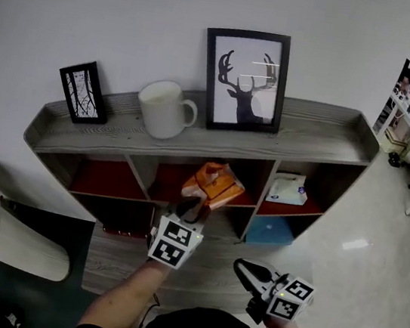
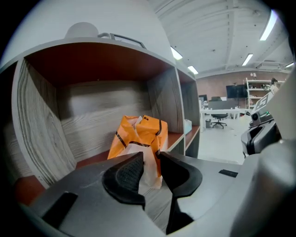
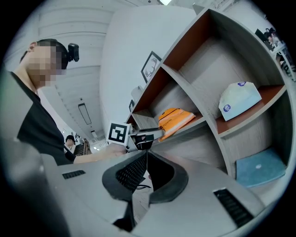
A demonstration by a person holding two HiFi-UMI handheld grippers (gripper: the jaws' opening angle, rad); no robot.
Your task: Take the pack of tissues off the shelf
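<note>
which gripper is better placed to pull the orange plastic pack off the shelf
Left. The left gripper pinches the white end of the orange plastic pack in the middle compartment; the right gripper is shut, empty, back from the grey wooden shelf.

Orange pack of tissues (image 1: 213, 184), black bands across, white flap at the near end. Grey wood-grain shelf (image 1: 317, 130), red-brown compartment floors. White mug (image 1: 163, 109). Black-framed deer picture (image 1: 244, 81): black silhouette on white. Small black frame (image 1: 83, 92): black branches on white. Second pack (image 1: 288, 189), pale blue and white; blue box (image 1: 270, 230) below. Black-and-white square markers on left gripper (image 1: 192, 211) and right gripper (image 1: 242, 266).
</note>
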